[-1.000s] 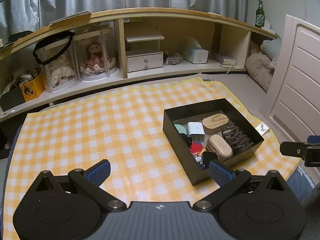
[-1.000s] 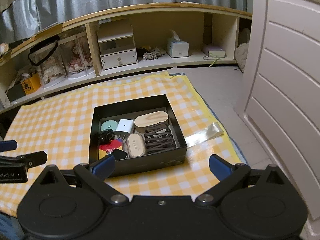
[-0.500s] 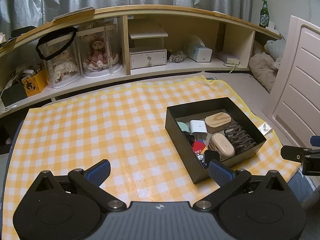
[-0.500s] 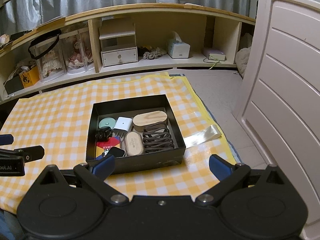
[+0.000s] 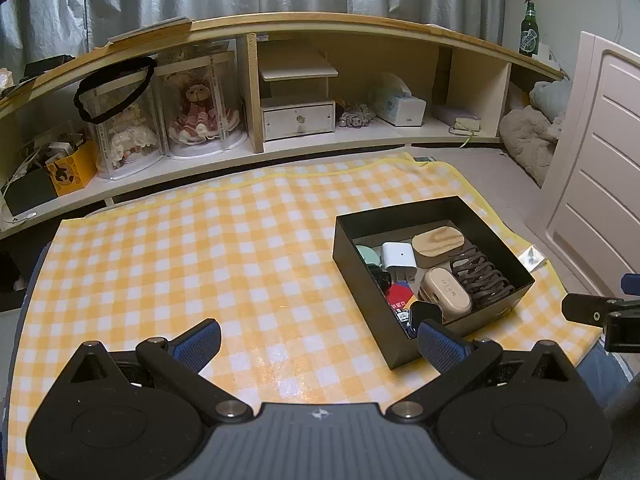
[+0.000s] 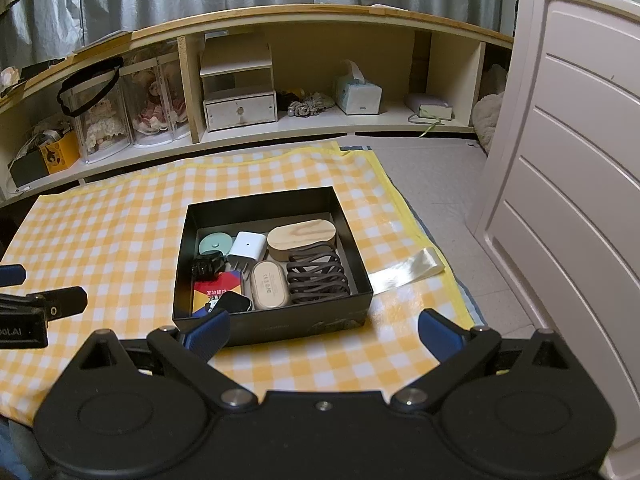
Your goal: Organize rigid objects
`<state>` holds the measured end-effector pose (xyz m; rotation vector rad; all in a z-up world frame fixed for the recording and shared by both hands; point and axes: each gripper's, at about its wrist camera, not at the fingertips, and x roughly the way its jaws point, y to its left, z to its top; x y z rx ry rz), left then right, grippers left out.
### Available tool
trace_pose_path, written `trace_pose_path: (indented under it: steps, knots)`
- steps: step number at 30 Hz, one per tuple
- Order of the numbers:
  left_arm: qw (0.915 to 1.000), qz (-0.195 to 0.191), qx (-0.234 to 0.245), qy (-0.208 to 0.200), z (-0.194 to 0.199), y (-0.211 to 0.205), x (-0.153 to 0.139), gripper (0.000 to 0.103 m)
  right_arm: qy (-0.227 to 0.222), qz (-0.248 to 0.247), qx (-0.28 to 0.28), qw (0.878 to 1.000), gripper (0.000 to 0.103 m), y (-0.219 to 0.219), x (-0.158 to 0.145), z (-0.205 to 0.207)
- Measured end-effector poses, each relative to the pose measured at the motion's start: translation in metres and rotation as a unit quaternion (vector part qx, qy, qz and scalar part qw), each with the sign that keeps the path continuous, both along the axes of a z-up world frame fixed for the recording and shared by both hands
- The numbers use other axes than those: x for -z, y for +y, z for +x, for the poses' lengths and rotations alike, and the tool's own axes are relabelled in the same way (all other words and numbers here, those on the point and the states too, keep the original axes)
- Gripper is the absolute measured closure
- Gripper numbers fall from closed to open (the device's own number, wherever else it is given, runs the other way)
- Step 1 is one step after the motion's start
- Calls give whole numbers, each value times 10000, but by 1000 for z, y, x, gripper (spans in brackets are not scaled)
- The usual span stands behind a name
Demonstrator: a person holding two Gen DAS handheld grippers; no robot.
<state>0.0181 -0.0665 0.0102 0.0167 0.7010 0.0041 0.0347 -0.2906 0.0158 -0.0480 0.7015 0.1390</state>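
Note:
A black open box (image 6: pixel 276 325) sits on the yellow checked cloth (image 5: pixel 200 248). It holds a wooden oval piece (image 6: pixel 301 236), a white charger (image 6: pixel 248 245), a mint round case (image 6: pixel 214 243), a beige case (image 6: pixel 270 285), a brown hair claw (image 6: pixel 318 276), a red card (image 6: pixel 216 290) and small black items. The box (image 5: pixel 360 280) also shows in the left wrist view, right of centre. My left gripper (image 5: pixel 320 340) is open and empty, near the box's front corner. My right gripper (image 6: pixel 322 330) is open and empty, just in front of the box.
A curved wooden shelf (image 5: pixel 320 24) runs along the back with doll cases (image 5: pixel 200 112), a small drawer (image 5: pixel 298 118) and a tissue box (image 6: pixel 358 94). A white panel (image 6: pixel 560 160) stands at the right. A clear wrapper strip (image 6: pixel 408 268) lies right of the box.
Both grippers have drawn back and risen a little, so the box looks slightly farther away. Both stay open and empty. Nothing in the box has moved.

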Motion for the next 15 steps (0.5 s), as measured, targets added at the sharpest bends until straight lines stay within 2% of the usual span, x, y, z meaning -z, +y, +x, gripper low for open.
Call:
trace_pose_path:
  steps: [15]
  knots:
    - [10000,-12,7,-26,-1,1,-2,0,3,9,5,10000,2,0,0,0]
